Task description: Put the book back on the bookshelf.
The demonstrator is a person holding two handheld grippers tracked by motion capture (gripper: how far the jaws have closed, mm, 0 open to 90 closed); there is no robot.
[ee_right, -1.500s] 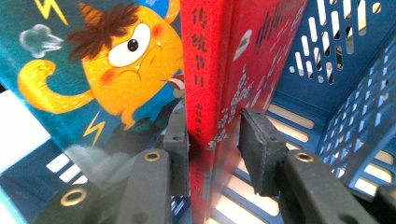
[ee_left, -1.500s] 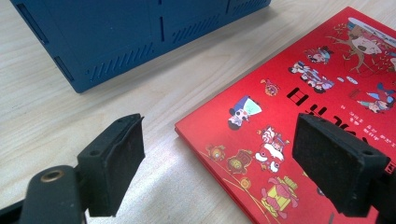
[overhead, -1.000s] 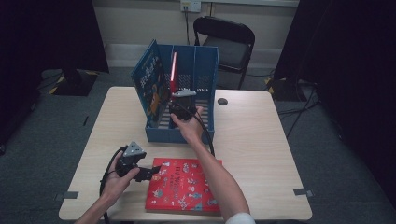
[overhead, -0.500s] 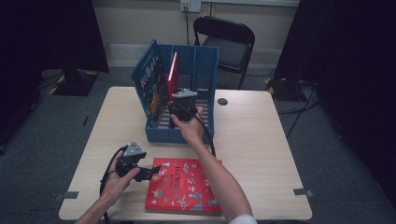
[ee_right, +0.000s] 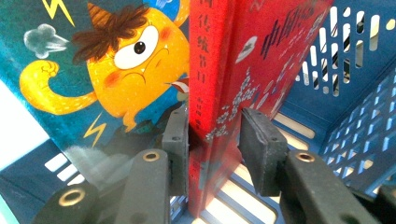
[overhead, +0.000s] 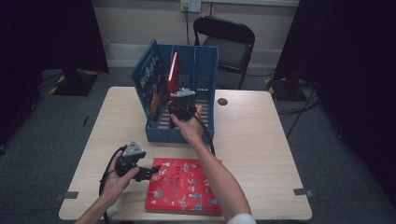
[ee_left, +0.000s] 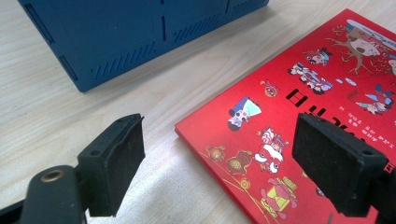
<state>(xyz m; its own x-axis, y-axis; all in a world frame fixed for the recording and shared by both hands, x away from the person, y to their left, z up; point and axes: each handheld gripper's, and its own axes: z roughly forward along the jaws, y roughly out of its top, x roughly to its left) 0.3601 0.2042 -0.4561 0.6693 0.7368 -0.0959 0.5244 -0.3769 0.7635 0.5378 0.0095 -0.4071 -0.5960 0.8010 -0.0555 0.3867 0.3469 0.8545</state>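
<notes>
The right gripper (ee_right: 215, 140) straddles the spine of the upright red book (ee_right: 224, 79) inside the blue file rack (overhead: 187, 133) near the table's (overhead: 261, 140) far edge; its jaws have just been parting slightly, the left pad touching, the right one just clear. The book looks thin, stiff and glossy, likely slippery, so the spine's lower part seems the best hold; the left gripper (ee_left: 219, 158) hangs spread over the near-edge flat red book's (ee_left: 299, 121) corner.

Little differs from a second ago: the right gripper (ee_right: 212, 140) jaws have just been opening a touch around the red book (ee_right: 233, 70) standing in the blue rack (overhead: 205, 70). In its own view the left pad sits against the spine, the right pad just off the cover. That book leans a bit less toward the blue book (overhead: 148, 84) than before.
</notes>
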